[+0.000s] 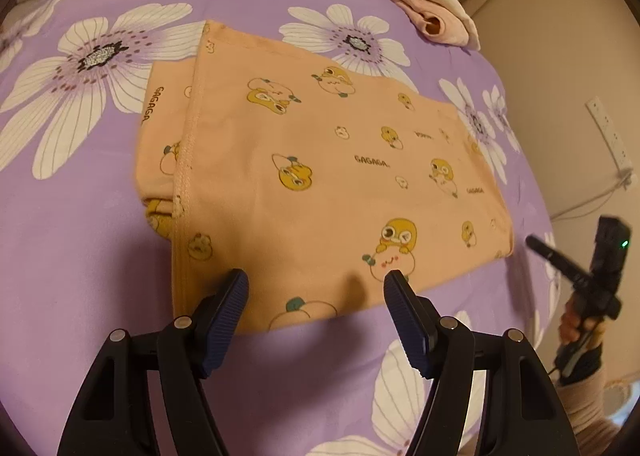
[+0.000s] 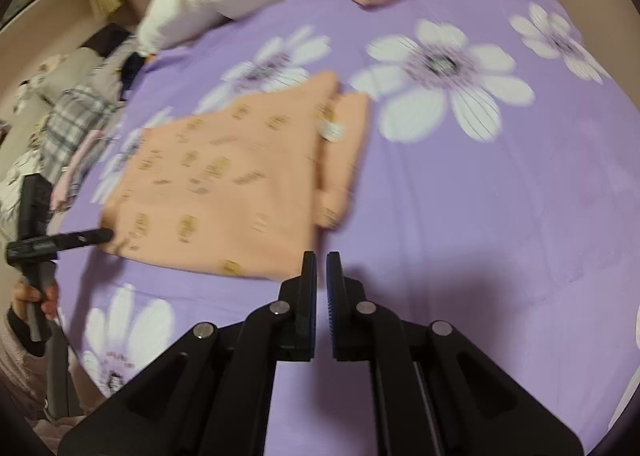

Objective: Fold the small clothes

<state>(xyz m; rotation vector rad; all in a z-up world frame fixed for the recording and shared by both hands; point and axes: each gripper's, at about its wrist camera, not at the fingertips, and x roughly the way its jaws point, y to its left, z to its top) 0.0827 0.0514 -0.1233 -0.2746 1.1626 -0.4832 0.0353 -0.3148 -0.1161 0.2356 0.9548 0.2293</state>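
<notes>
My left gripper [image 1: 316, 284] hangs wide open over the near edge of the folded orange garment [image 1: 320, 175] on the purple bedsheet [image 1: 80, 236]; my right gripper [image 2: 321, 262] is closed, empty.

The left gripper [image 1: 316, 288] is pointing steeply downward toward twelve o'clock, jaws standing wide apart with nothing between them. The right gripper [image 2: 321, 268] is angling down likewise, jaws nearly touching, gripping nothing.

I have the folded garment [image 1: 304, 175] lying on the bedspread [image 1: 80, 256], my left gripper [image 1: 316, 284] over its near edge, more folded clothes [image 1: 432, 11] behind it at the far edge
</notes>
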